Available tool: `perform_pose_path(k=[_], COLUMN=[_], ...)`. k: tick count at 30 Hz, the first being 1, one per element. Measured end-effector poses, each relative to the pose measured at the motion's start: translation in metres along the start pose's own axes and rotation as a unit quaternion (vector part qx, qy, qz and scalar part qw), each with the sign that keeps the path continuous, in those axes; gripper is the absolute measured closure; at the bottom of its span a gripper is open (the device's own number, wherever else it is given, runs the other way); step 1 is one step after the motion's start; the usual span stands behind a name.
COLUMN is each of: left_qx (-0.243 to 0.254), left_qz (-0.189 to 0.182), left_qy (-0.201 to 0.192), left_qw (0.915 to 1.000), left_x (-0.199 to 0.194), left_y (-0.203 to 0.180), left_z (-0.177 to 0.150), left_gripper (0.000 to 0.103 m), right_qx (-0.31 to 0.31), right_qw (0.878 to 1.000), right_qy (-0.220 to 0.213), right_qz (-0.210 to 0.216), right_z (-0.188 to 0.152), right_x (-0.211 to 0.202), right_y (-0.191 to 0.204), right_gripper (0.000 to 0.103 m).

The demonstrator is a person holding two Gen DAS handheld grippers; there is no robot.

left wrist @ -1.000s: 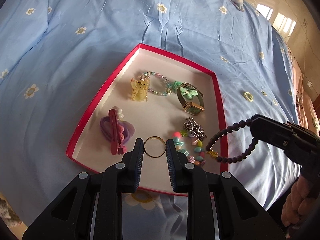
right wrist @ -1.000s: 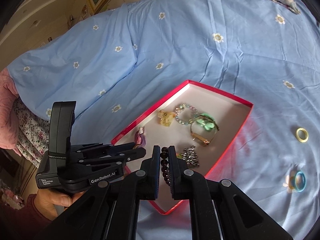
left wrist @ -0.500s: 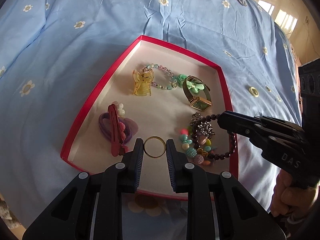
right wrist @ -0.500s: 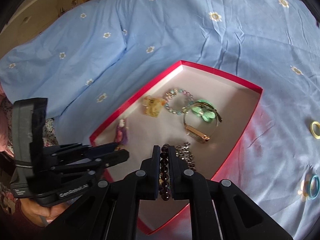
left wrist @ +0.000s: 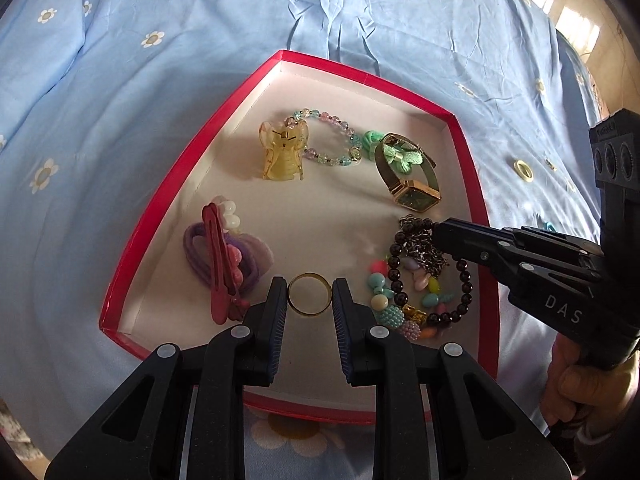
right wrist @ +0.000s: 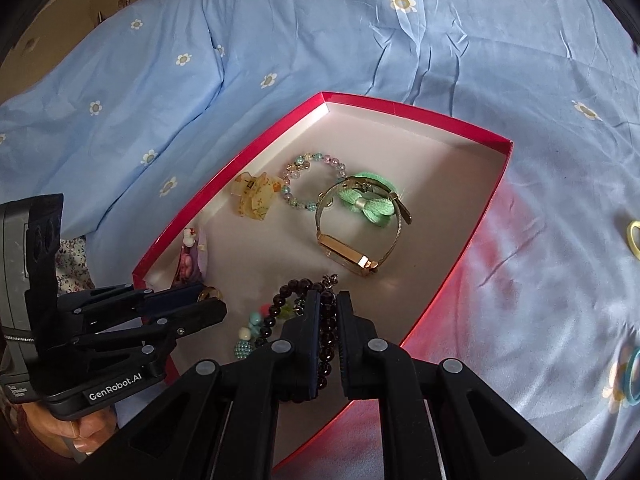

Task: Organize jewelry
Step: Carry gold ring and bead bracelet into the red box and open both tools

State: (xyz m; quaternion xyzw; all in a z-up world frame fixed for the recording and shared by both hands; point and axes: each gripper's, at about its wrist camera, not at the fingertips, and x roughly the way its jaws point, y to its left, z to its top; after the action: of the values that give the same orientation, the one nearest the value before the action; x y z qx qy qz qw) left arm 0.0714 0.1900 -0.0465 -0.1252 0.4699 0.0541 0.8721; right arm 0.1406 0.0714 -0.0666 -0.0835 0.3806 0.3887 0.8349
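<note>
On the blue flowered bedsheet [left wrist: 200,60] sits a shallow red box [left wrist: 160,216] with a white floor; all positions below refer to this box.

Over its near edge, the left gripper [left wrist: 310,300] clamps a thin gold ring [left wrist: 310,294], one pad against each side of the band. The ring stands just above the box floor; contact with the floor cannot be confirmed.

At the box's right side, the right gripper [right wrist: 329,312] is closed on a dark beaded bracelet [left wrist: 428,272]. The bracelet's loop hangs down onto a silver chain [left wrist: 424,248] and a pastel bead bracelet [left wrist: 400,312] in the near right corner.

Inside the box, toward the far side, lie a yellow claw clip [left wrist: 282,156], a clear pastel bead bracelet [left wrist: 328,140], and a gold watch [left wrist: 412,184] with a green bow [left wrist: 400,158] resting on it. At the left wall lie purple hair ties [left wrist: 224,256] with a red snap clip [left wrist: 218,264] across them.

Outside the box, on the sheet to its right, lie a yellow ring [left wrist: 523,170] and a blue ring [right wrist: 632,376].
</note>
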Motion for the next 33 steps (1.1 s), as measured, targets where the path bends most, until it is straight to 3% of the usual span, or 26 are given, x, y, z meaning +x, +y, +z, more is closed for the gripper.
perform_pose_path(k=[25, 33], left_qx=[0.025, 0.014], left_qz=[0.031, 0.032], left_qy=[0.001, -0.004], left_qw=[0.9992, 0.9994], left_x=[0.004, -0.004], left_y=[-0.012, -0.01], left_z=[-0.001, -0.002], left_gripper=[0.078, 0.067], right_qx=[0.008, 0.014], right_qw=[1.0, 1.0], right_qy=[0.004, -0.009], right_qz=[0.004, 0.008], right_z=[0.0, -0.002], right_x=[0.004, -0.005], right_y=[-0.002, -0.004], right_gripper=[0.091, 0.078])
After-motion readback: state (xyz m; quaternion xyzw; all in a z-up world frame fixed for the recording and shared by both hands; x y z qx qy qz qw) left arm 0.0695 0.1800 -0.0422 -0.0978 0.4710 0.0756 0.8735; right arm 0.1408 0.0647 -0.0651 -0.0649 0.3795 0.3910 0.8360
